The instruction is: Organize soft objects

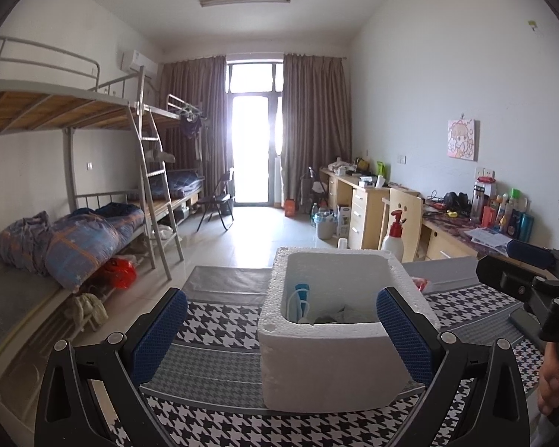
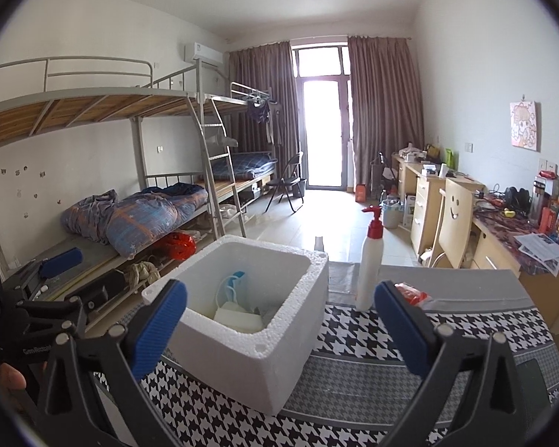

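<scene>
Both grippers, left gripper point(image 1: 281, 329) and right gripper point(image 2: 279, 329), are held with jaws spread, empty. The red packet point(image 2: 410, 294) lies on the worktop point(image 2: 354, 376) right of the foam box point(image 2: 249, 354), nearer the right gripper.

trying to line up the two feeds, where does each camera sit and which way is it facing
Left wrist: sits on the left gripper, low over the houndstooth cloth, facing the foam box and the window; both open fingers show, with the right gripper and a hand at right.
Right wrist: sits on the right gripper, right of the box, facing the same way; the left gripper shows at left.
Shared: box, white pump bottle, bunk beds, desks.
</scene>
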{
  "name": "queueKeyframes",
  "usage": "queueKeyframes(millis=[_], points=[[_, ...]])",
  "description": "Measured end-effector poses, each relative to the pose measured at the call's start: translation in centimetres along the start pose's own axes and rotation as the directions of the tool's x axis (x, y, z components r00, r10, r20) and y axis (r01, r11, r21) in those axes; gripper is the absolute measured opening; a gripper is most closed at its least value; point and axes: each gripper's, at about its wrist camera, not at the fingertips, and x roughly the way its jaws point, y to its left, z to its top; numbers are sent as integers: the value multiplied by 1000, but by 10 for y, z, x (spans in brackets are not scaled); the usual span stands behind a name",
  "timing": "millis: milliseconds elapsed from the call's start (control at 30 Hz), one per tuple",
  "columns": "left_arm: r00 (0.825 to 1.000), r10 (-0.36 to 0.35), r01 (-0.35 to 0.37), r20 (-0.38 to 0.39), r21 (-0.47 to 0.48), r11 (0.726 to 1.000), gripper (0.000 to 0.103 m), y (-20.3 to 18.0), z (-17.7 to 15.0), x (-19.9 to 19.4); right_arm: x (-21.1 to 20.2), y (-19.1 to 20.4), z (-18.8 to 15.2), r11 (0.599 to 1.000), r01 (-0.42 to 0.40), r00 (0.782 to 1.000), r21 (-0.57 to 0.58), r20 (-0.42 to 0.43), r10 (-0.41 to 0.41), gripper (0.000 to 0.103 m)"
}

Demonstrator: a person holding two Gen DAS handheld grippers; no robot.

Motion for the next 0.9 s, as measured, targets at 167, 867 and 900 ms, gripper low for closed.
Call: queueKeyframes(millis=[167, 867, 900], points=[[1000, -16, 16, 21, 9, 1000, 102, -7, 0, -12, -14, -4, -8, 1000, 4, 1000, 6, 27, -5, 102], [997, -45, 44, 66, 10, 999, 102, -27, -15, -39, -63, -10, -35, 1000, -19, 994, 3, 110, 19, 102], [997, -45, 44, 67, 8, 999, 102, -26, -16, -39, -65, -10, -37, 1000, -10, 993, 4, 118, 9, 102]])
